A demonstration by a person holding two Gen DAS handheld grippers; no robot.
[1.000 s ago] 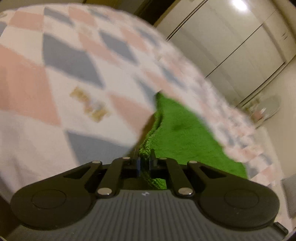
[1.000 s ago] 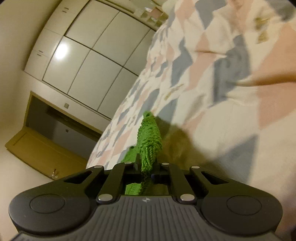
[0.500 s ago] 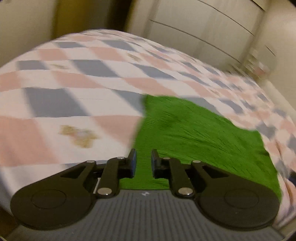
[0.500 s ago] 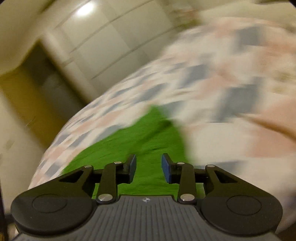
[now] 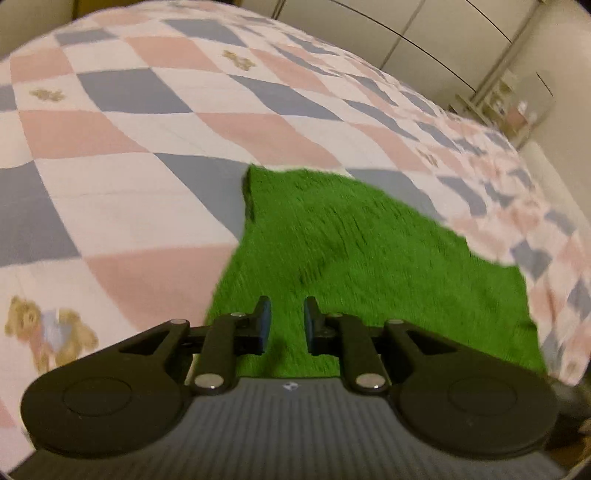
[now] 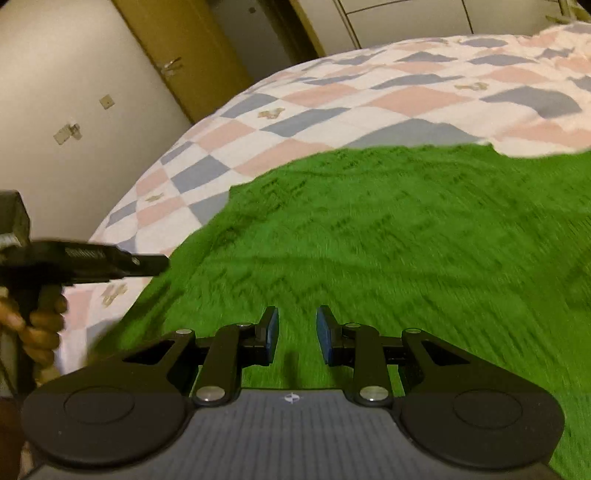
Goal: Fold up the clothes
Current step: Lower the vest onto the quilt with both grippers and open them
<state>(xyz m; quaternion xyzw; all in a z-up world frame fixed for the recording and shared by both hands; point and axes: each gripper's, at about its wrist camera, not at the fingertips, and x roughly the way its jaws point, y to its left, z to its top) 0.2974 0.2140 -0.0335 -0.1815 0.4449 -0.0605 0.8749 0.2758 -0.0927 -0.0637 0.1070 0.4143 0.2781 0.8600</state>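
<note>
A green knitted garment (image 5: 351,240) lies spread flat on the bed, with its left edge slightly curled up. My left gripper (image 5: 287,314) hovers above the garment's near left part, open by a narrow gap with nothing between the pads. My right gripper (image 6: 297,321) hangs over the garment (image 6: 369,229) near its front edge. Its jaws are closing and hold nothing. The right wrist view also catches the left gripper (image 6: 153,264) from the side at the garment's left edge, held by a person's hand (image 6: 37,321).
A quilt (image 5: 147,129) checked in pink, blue and white with small bear prints covers the bed. White wardrobe doors (image 5: 424,26) and a small shelf (image 5: 509,107) stand behind it. A wooden door (image 6: 207,48) and a bare wall (image 6: 74,92) lie past the bed's left side.
Both grippers were shut on bunched green fabric, then let go of it. The garment now lies flat, and both grippers have rolled level and drawn back towards its near edge.
</note>
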